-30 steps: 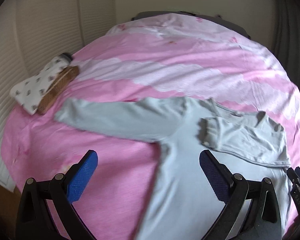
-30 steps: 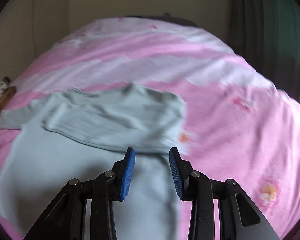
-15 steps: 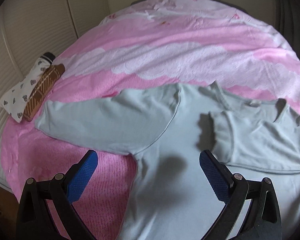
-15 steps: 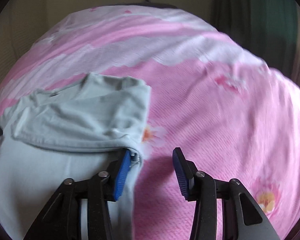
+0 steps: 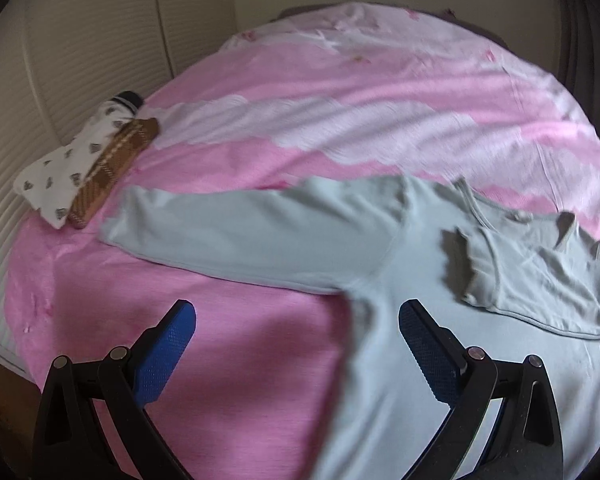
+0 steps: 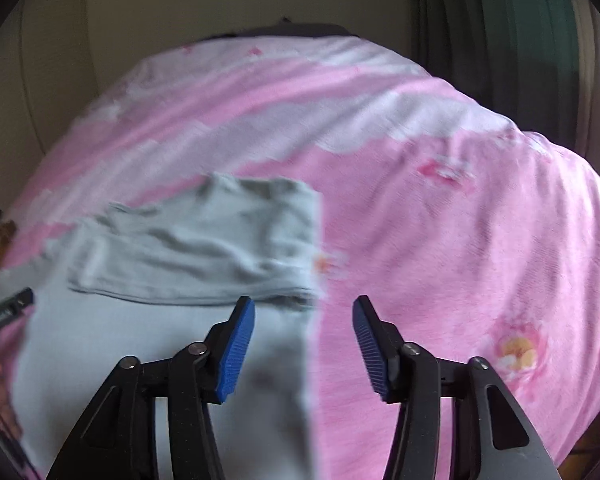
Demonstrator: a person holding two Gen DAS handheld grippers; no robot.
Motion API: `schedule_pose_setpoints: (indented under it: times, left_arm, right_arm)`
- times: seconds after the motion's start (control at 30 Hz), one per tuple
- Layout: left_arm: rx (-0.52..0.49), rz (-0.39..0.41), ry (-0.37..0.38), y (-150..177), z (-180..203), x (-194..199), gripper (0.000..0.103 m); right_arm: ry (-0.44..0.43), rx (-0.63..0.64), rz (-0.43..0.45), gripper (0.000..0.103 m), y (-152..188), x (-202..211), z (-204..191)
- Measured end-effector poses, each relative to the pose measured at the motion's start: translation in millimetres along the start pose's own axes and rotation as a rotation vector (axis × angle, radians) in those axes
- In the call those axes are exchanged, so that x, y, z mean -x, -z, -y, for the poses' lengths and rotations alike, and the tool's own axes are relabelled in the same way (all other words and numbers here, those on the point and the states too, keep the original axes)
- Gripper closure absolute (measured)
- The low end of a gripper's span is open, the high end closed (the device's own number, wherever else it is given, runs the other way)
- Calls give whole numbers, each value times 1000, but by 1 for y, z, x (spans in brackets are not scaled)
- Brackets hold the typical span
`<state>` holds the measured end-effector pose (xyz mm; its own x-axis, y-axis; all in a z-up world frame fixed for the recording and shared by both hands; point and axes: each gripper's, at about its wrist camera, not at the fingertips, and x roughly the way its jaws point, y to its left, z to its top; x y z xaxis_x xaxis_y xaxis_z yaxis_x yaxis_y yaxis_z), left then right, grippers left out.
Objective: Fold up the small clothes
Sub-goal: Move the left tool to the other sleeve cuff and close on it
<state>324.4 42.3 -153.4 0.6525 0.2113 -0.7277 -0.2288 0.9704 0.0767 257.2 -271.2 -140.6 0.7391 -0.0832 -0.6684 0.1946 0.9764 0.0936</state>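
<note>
A pale blue long-sleeved top (image 5: 384, 280) lies flat on the pink bed. Its left sleeve (image 5: 240, 228) stretches out toward the left, while its right sleeve (image 5: 540, 280) is folded in over the chest. My left gripper (image 5: 298, 344) hovers wide open above the armpit area, with nothing between its blue pads. In the right wrist view the same top (image 6: 188, 248) lies at the left, and my right gripper (image 6: 304, 336) hangs above its right edge. Its jaws are opening and hold no cloth.
A folded white printed garment (image 5: 66, 168) and a brown checked one (image 5: 108, 168) lie at the bed's left edge by a ribbed wall. The pink and white cover (image 6: 440, 240) spreads to the right. A dark curtain (image 6: 500, 20) hangs at the far right.
My right gripper has widened and drawn back from the folded sleeve's edge. My left gripper's view has shifted so the outstretched sleeve sits farther ahead.
</note>
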Motion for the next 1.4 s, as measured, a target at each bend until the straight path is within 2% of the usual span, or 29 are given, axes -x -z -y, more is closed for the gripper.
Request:
schedule_pose_setpoints:
  times: [0.2,0.4,0.47,0.53,0.6,0.63,0.67,0.83,0.9,1.03,1.13,1.2,1.4]
  left_arm:
    - [54,26,-26,-11,-80,1,0]
    - [92,34,-54,-20,-168,-17,0]
    - [130,25,-37,-20,-194,-26,1]
    - [182,10,-3,-19,-218,-38,6]
    - [208,-5,23,-18,-231,-49,23]
    - [214,-12,36,-18,-236,-55,27]
    - [220,-18,56,-18,-240,-62,33]
    - [270,-33,153,-16,-248,-88,36]
    - [305,-38,186,-16,-252,-98,42]
    - [384,-19,247,-16,-262,-110,45]
    - [424,-17,295,-16,-263,-116,59]
    - [436,-15,310,-16,-263,-117,73]
    - [487,-5,328,-15,-265,-109,90]
  right_arm:
    - [-109,75,50,46,-1,9,-98]
    - [-185,85,51,46,5,7,-186]
    - [-212,96,50,46,6,7,-215]
    - [-224,112,54,46,7,8,-237]
    - [-238,125,54,46,9,8,-258]
    - [-245,130,52,46,10,7,-267]
    - [-249,133,51,46,10,6,-273]
    - [-254,173,52,46,15,4,-302]
    - [-246,184,51,46,18,2,-306]
    - [-239,176,33,46,20,-5,-306]
    - [-237,174,23,46,22,-8,-306]
    - [-236,177,16,46,22,-9,-306]
    - [-237,166,22,46,20,0,-294]
